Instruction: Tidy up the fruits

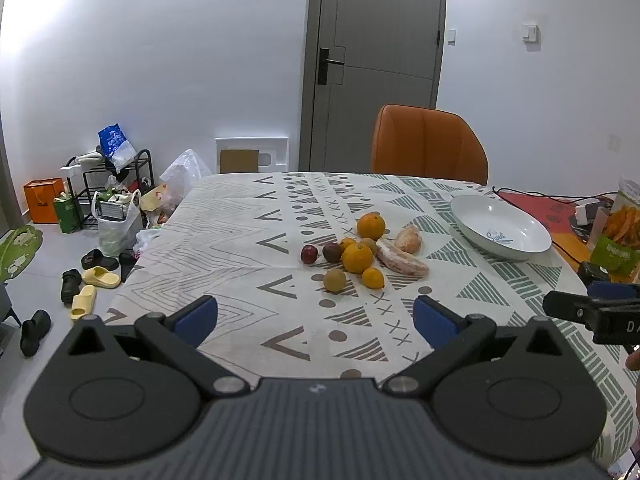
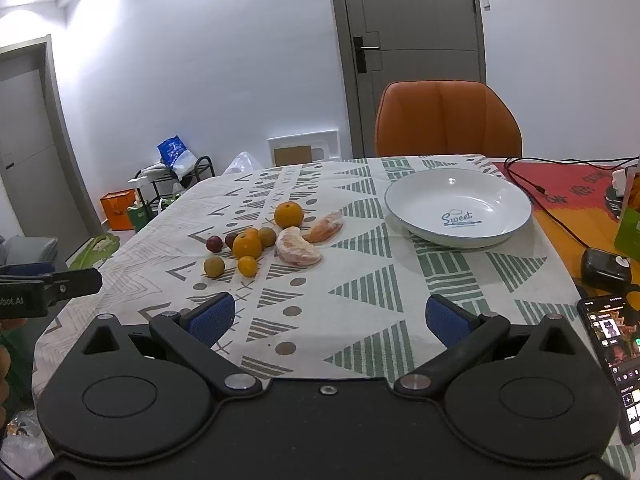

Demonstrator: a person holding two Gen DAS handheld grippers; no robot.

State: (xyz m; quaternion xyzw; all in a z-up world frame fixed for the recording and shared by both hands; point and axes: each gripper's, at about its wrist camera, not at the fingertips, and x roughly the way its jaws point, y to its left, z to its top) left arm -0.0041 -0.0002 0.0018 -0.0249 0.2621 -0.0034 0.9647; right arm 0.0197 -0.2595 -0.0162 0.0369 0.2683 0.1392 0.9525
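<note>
A cluster of fruit lies mid-table on the patterned cloth: a large orange (image 1: 371, 225) (image 2: 288, 214) at the back, another orange (image 1: 357, 257) (image 2: 247, 246), a small orange (image 1: 373, 278) (image 2: 247, 266), a greenish-brown fruit (image 1: 335, 280) (image 2: 213, 266), dark plums (image 1: 309, 254) (image 2: 214, 243), and peeled pomelo segments (image 1: 401, 261) (image 2: 298, 251). An empty white bowl (image 1: 500, 227) (image 2: 458, 206) stands to their right. My left gripper (image 1: 316, 320) is open, short of the fruit. My right gripper (image 2: 328, 320) is open too, nearer the bowl, holding nothing.
An orange chair (image 1: 428, 145) (image 2: 446, 120) stands behind the table. A phone (image 2: 614, 360), a black case (image 2: 604, 268), cables and a snack bag (image 1: 618, 232) sit at the right. Shoes, bags and a rack (image 1: 116, 184) crowd the floor left.
</note>
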